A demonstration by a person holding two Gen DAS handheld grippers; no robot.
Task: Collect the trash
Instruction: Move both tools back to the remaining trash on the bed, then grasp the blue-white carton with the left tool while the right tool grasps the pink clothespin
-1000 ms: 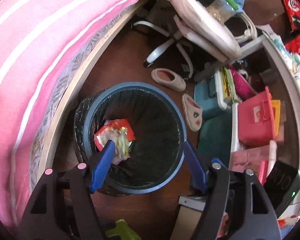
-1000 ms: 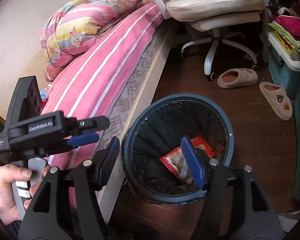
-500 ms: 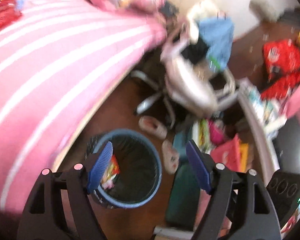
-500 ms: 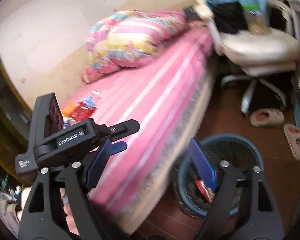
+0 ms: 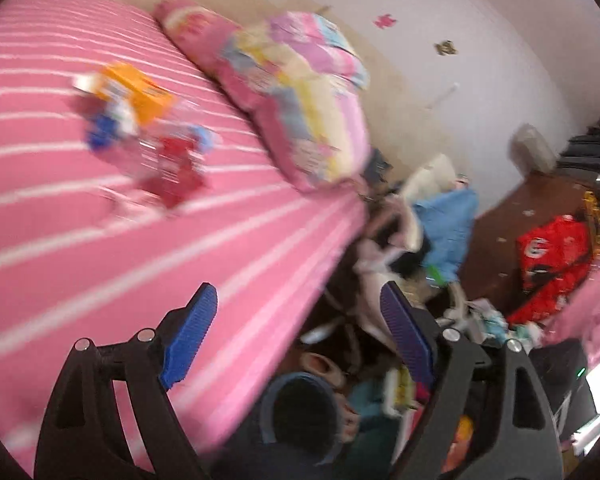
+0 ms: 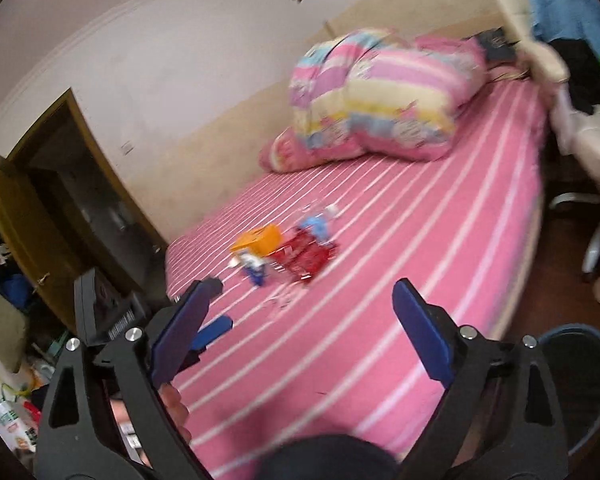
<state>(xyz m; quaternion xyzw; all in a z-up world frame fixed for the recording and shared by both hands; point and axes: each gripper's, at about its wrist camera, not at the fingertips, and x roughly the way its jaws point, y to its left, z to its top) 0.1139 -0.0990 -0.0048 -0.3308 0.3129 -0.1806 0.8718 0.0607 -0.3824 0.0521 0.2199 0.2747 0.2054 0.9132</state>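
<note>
I judge the step in hand is reaching for the trash pile (image 6: pixel 284 252) lying mid-bed (image 6: pixel 420 280), at about twelve o'clock from my right gripper (image 6: pixel 300 320). I should pick one piece, perhaps the red wrapper (image 6: pixel 304 258), and straddle it cleanly. Both the right and the left gripper (image 5: pixel 296 332) are widening, nothing between the jaws. The bin (image 6: pixel 580 376) sits at four o'clock.

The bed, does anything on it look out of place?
Yes. A small pile of litter sits on the pink striped sheet: an orange carton, a red wrapper and blue-and-white scraps. It is too blurred to tell more. The bundled quilt looks ordinary.
</note>
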